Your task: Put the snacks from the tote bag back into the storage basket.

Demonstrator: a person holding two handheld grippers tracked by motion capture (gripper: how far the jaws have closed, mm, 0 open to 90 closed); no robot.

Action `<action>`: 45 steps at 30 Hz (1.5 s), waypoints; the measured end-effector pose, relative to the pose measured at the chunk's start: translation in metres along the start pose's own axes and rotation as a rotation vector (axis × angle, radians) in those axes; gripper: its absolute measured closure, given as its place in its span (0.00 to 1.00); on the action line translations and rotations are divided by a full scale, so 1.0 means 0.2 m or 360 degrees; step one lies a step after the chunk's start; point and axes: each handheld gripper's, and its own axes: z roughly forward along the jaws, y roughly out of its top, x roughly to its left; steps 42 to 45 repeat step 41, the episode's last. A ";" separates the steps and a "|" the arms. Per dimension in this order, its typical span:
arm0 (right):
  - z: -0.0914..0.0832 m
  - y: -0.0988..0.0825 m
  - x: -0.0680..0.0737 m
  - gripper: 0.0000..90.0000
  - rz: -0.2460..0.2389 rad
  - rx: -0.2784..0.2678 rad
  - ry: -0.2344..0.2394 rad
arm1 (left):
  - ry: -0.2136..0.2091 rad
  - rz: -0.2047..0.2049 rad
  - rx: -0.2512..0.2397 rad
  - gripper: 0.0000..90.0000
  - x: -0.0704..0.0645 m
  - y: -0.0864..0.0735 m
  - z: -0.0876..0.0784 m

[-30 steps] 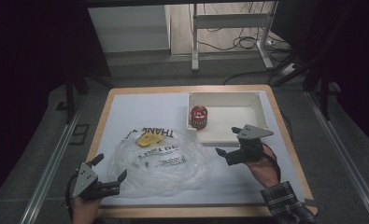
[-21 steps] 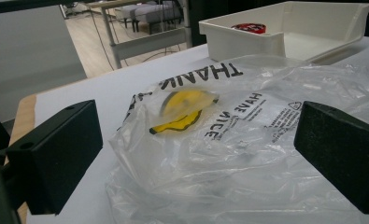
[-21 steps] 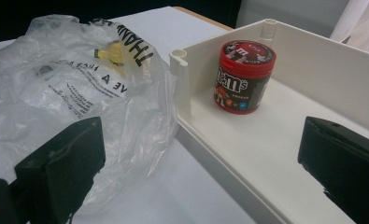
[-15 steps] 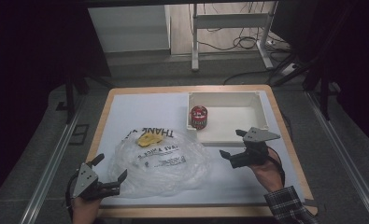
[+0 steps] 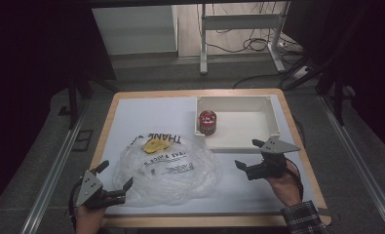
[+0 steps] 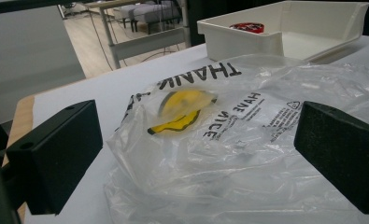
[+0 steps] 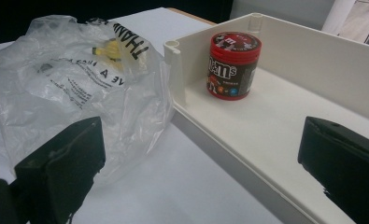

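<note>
A crumpled clear plastic bag (image 5: pixel 168 168) with black print and a yellow smiley (image 5: pixel 153 145) lies on the white table top. My left gripper (image 5: pixel 117 174) stands open at the bag's near left edge; in the left gripper view the bag (image 6: pixel 247 154) lies between and beyond its jaws. A red candy can (image 5: pixel 207 122) stands upright in the near left corner of a white tray (image 5: pixel 239 99). My right gripper (image 5: pixel 246 153) is open just in front of the tray, holding nothing. In the right gripper view, its jaws frame the can (image 7: pixel 232 65) and the tray wall (image 7: pixel 177 70).
The white mat (image 5: pixel 146 112) rests on a wooden-edged table (image 5: pixel 297 141). A metal rail (image 5: pixel 53 165) runs along the left side. Behind the table are a frame's legs and cables (image 5: pixel 239 44) on the floor.
My right gripper has drifted slightly to the right and nearer the front edge. The left gripper, the bag and the can stay where they were.
</note>
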 end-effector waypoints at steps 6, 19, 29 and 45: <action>-0.05 -0.03 0.00 0.01 0.0018 -0.0031 -0.0021 | 0.0001 -0.0001 -0.0002 0.01 0.00 0.00 0.00; -0.15 -0.09 -0.01 0.00 0.0032 -0.0074 -0.0066 | -0.0005 -0.0012 -0.0010 0.01 0.00 0.00 0.00; -0.20 -0.13 0.00 0.00 0.0026 -0.0070 -0.0096 | -0.0002 -0.0011 -0.0008 0.01 0.00 0.00 0.00; -0.29 -0.17 0.03 0.00 -0.0016 -0.0135 -0.0126 | 0.0001 -0.0007 -0.0006 0.01 0.00 0.00 0.00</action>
